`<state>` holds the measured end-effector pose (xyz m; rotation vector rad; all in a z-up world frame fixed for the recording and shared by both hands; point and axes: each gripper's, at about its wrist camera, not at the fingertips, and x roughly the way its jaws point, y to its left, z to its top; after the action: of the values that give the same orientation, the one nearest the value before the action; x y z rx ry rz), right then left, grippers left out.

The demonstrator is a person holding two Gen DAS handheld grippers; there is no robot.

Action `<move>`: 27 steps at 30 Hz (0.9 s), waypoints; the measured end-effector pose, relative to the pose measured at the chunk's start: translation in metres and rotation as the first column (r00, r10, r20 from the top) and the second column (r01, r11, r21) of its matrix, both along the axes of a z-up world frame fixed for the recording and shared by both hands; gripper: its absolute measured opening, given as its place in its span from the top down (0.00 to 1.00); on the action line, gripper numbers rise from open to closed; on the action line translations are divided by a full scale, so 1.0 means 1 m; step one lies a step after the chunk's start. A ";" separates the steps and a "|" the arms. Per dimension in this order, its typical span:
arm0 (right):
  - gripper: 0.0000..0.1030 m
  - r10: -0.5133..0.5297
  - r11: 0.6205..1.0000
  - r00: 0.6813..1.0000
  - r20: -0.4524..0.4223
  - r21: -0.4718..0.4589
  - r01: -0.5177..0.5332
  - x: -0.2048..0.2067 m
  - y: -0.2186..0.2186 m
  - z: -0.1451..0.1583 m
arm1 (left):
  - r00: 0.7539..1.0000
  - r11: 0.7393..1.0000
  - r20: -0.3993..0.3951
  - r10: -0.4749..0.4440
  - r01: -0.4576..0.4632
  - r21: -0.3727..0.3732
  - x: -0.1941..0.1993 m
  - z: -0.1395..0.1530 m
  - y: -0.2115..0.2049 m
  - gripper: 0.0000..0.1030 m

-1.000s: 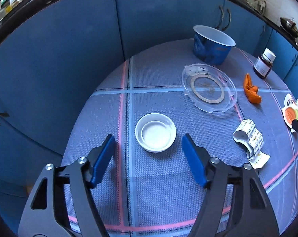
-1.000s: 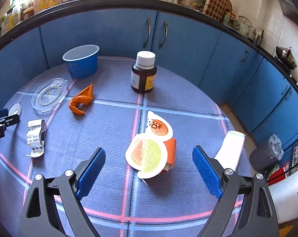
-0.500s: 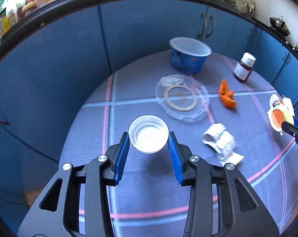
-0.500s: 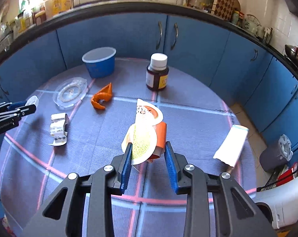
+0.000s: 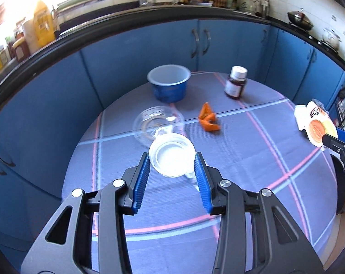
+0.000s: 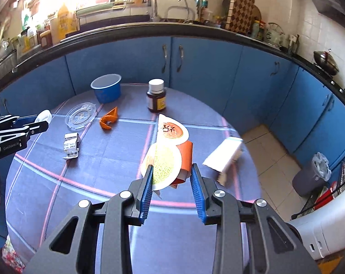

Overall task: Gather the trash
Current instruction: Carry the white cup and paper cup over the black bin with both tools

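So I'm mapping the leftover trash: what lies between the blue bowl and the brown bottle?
Nothing. In both wrist views only bare tablecloth runs from the blue bowl to the brown bottle; the orange scrap lies nearer the camera.

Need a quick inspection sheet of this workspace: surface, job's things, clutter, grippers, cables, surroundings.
Surface: round table with blue-grey plaid cloth, pink and pale stripes.
Job's things: shallow white plastic lid clamped in left gripper; orange paper cup with peeled printed lids clamped in right gripper; both look lifted off the cloth.
Clutter: curled printed paper strip, orange peel, clear round plastic lid, blue plastic bowl, brown white-capped bottle, white paper packet at the table's edge.
Grippers: both shut on their items.
Cables: nothing seen.
Surroundings: blue kitchen cabinets, grey bagged waste bin on the floor.
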<state>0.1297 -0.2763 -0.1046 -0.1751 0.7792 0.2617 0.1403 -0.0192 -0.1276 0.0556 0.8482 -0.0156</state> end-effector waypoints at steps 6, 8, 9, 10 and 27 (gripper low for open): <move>0.69 -0.040 0.999 0.999 0.024 0.009 0.040 -0.017 -0.027 0.008 | 0.998 0.998 0.021 -0.061 0.061 0.022 -0.010 0.016 -0.037 0.60; 0.69 -0.053 0.999 0.998 0.031 0.012 0.052 -0.021 -0.036 0.010 | 0.996 0.996 0.027 -0.084 0.083 0.026 -0.012 0.020 -0.049 0.60; 0.69 -0.060 0.998 0.998 0.036 0.012 0.060 -0.024 -0.041 0.011 | 0.995 0.995 0.033 -0.099 0.098 0.033 -0.014 0.023 -0.057 0.60; 0.69 -0.069 0.998 0.997 0.041 0.012 0.068 -0.027 -0.046 0.013 | 0.994 0.994 0.035 -0.108 0.107 0.036 -0.014 0.024 -0.063 0.60; 0.69 -0.209 0.978 0.976 0.065 0.039 0.207 -0.067 -0.136 0.015 | 0.952 0.951 0.031 -0.304 0.302 0.069 -0.023 0.033 -0.181 0.60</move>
<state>0.0628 -0.4120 -0.0900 -0.0706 0.7182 0.0691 0.1176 -0.2006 -0.0949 0.2452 0.7919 -0.2762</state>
